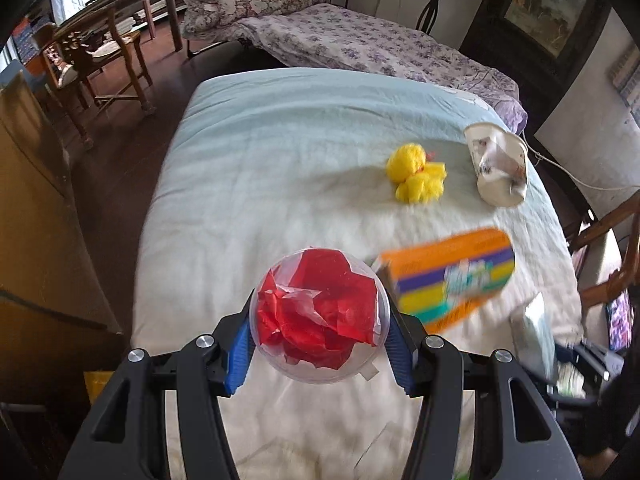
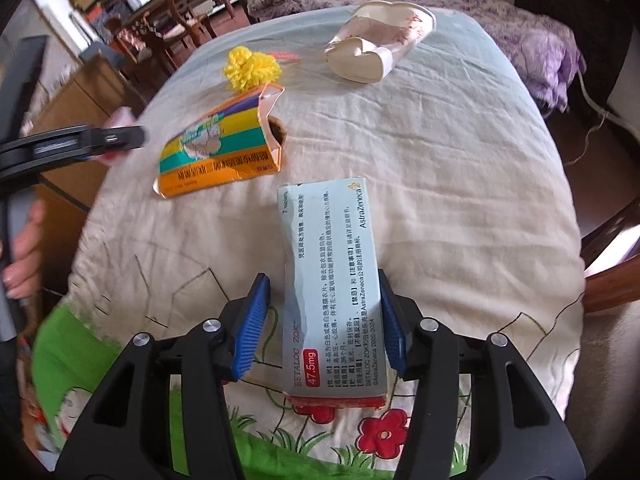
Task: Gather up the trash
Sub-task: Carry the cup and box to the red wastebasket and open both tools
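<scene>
In the left wrist view my left gripper (image 1: 319,320) is shut on a clear plastic ball (image 1: 320,316) stuffed with crumpled red paper, held above the bed. In the right wrist view a pale blue medicine box (image 2: 332,248) lies on the quilt between the fingers of my right gripper (image 2: 322,280). The right pad is against the box and the left pad (image 2: 254,320) stands off it with a gap, so the gripper is open. An orange striped carton (image 2: 220,152) lies to the left, with a yellow pom-pom (image 2: 252,68) and a crushed paper cup (image 2: 380,48) farther back.
The items rest on a pale quilt (image 1: 280,184) over a bed. A wooden cabinet (image 1: 36,208) stands close on the left, with chairs (image 1: 100,52) behind it. A second bed with a floral cover (image 1: 360,40) lies beyond. A person's hand (image 2: 24,256) shows at the left edge.
</scene>
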`<state>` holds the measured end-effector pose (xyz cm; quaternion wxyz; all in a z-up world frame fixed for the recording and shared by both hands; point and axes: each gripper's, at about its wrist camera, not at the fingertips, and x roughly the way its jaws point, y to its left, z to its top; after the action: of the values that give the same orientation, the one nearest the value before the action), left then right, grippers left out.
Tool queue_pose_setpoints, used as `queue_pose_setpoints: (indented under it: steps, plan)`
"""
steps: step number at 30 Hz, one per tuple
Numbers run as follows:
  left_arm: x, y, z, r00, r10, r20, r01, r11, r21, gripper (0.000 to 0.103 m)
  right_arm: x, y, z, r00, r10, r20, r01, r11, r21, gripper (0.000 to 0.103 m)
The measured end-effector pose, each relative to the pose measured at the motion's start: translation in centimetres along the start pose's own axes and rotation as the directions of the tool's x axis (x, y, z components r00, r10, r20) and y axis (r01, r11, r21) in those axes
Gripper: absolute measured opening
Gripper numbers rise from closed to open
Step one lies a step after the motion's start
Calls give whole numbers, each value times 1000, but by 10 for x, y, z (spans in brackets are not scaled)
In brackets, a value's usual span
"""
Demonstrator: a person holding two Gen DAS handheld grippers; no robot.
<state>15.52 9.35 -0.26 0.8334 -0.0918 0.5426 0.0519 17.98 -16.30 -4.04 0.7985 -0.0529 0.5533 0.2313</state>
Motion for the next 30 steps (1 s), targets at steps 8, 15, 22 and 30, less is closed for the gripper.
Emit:
queue_pose_setpoints:
  steps: [8,15,22,30]
  plan:
    - [-47,37,-46,999,-3,33,5,999,-54,56,-7,4,-3,999,-40,23,40,999,1,44]
    - [-77,73,-77,998,10,64,-3,995,-105,56,-25,15,-11,998,13,66,-13,1000,-2,44]
    - [-102,108,-109,996,25,89,-11,986,-164,56,-44,62,-18,992,101,72,-94,991,-96,44]
    - [-129,140,-145,992,43,123,-15,977,-215,56,-68,140,-22,977,206,56,-186,951,-247,44]
